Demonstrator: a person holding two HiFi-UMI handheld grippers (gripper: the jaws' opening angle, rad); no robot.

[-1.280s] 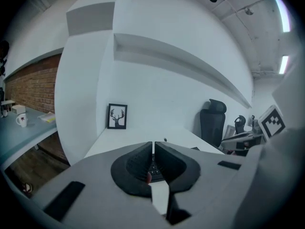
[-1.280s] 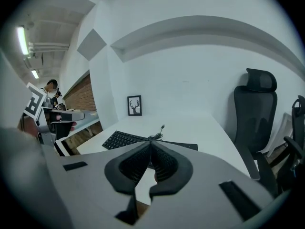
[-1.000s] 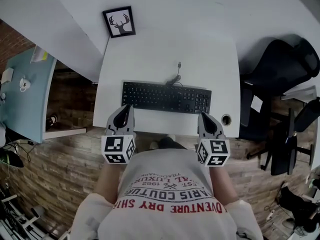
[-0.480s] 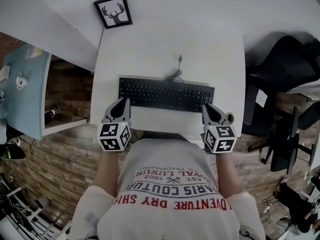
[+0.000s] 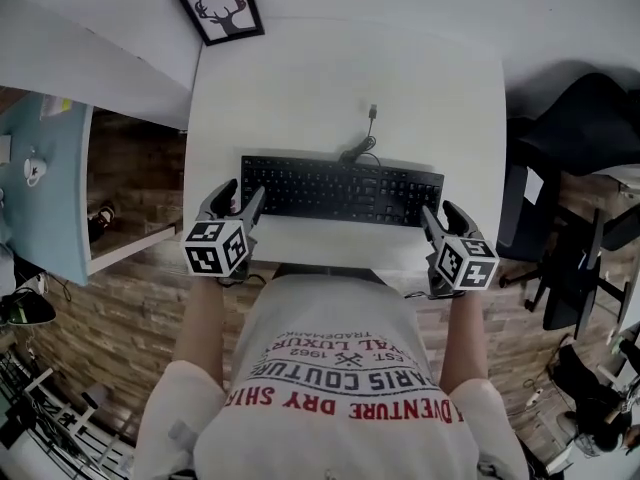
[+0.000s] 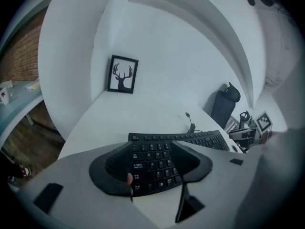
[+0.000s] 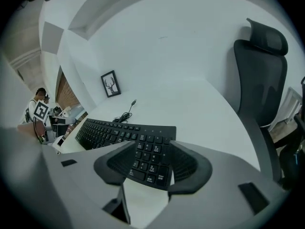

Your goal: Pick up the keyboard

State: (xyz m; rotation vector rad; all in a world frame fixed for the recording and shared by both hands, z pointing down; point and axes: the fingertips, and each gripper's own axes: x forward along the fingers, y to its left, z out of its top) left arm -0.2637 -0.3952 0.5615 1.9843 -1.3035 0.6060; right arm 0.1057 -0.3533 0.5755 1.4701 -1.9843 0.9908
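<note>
A black keyboard (image 5: 340, 190) lies flat across the near part of the white desk (image 5: 300, 78), its cable (image 5: 365, 140) trailing to the back. My left gripper (image 5: 240, 199) is at the keyboard's left end, and its jaws are opening. In the left gripper view the left-end keys (image 6: 155, 163) show between the two fingers, with no pad pressing on them. At the right end my right gripper (image 5: 443, 215) is opening its jaws too. The right gripper view shows the number-pad end (image 7: 150, 159) in the gap of that gripper (image 7: 152, 168), untouched.
A framed deer picture (image 5: 220, 8) leans against the wall at the desk's back left. A black office chair (image 5: 585, 128) stands to the right of the desk. A light blue table (image 5: 40, 198) is at the far left. Brick-pattern floor lies below the desk's near edge.
Both grippers came down and forward from the desk's near edge to the keyboard's two ends. Their jaws, shut in the earlier frames, now stand apart.
</note>
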